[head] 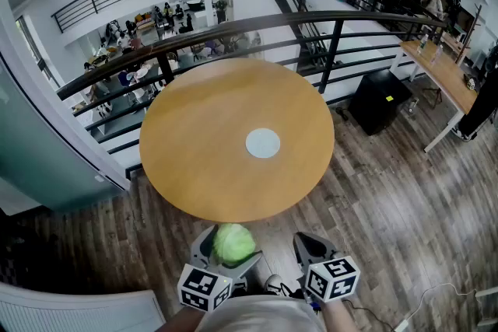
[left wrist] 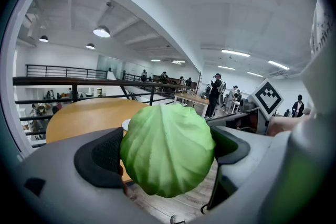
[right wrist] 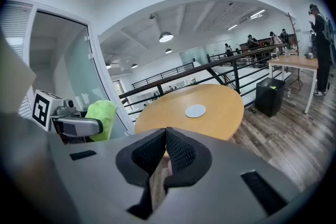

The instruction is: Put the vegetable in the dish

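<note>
While the left gripper [head: 227,247] clamps the green cabbage [head: 234,242] in wide-spread jaws just short of the round table [head: 194,159], the right gripper [head: 309,243] is closed, empty; the dish [head: 263,143] sits on that table.

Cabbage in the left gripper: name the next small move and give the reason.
Probably carry the left gripper forward over the table toward the dish. It holds the cabbage short of the table's near edge, while the dish lies empty near the table's middle.
</note>
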